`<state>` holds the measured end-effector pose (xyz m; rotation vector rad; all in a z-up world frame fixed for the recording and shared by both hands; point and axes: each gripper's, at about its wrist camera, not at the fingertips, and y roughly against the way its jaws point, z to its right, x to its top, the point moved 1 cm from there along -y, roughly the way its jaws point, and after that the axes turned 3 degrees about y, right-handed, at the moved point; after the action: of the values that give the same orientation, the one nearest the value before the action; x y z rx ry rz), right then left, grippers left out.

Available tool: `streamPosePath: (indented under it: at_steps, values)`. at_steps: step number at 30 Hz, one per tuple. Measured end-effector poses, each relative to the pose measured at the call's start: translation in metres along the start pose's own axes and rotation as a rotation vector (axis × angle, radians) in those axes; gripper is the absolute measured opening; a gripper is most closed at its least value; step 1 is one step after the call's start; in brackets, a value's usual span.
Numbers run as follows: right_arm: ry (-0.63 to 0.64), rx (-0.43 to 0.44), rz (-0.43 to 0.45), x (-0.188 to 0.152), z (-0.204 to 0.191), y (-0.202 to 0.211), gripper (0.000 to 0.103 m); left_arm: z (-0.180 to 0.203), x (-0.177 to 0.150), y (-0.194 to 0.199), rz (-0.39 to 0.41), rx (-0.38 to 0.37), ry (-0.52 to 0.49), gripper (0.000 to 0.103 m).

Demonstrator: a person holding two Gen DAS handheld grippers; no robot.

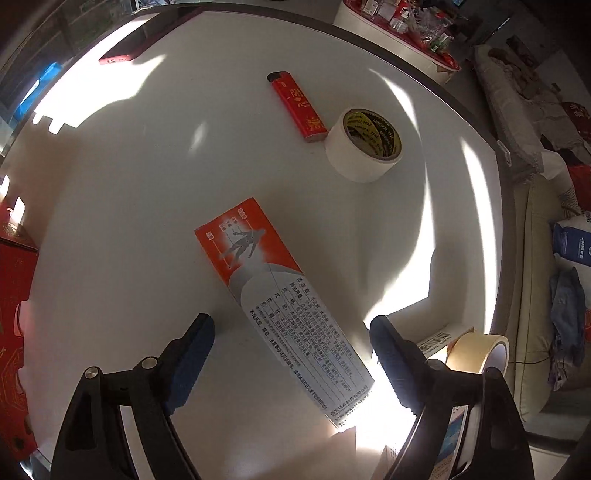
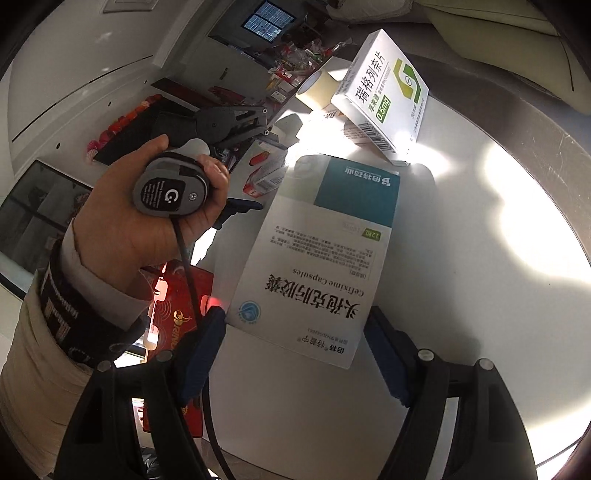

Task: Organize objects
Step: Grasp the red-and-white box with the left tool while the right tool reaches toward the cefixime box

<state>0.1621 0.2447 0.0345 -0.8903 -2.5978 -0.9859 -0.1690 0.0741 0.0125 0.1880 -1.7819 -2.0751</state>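
Left gripper (image 1: 291, 328) spread over orange box (image 1: 273, 291), lighter (image 1: 297, 107) beyond, right gripper (image 2: 295, 325) spread around capsule box (image 2: 317, 266)

Your left view cuts the red box (image 1: 14, 332) off at its left edge, and the right finger (image 1: 397, 365) hides part of the beige tape (image 1: 476, 350). The clutter on the far tray (image 1: 402, 26) is too small to tell. In your right view, glare washes out the bench (image 2: 480, 258), and the red carton (image 2: 177, 314) sits partly behind your hand (image 2: 129, 221).
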Motion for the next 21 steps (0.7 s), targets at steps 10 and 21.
streamPosePath:
  at_steps: [10,21]
  values:
    - [0.064,-0.032,0.021,0.011,-0.001,0.013,0.076,0.018,-0.025,-0.006,0.003,0.082,-0.125,0.094]
    - [0.145,-0.089,-0.025,0.01,-0.01,0.017,0.076,-0.002,-0.05,0.015,0.032,-0.022,-0.276,0.037]
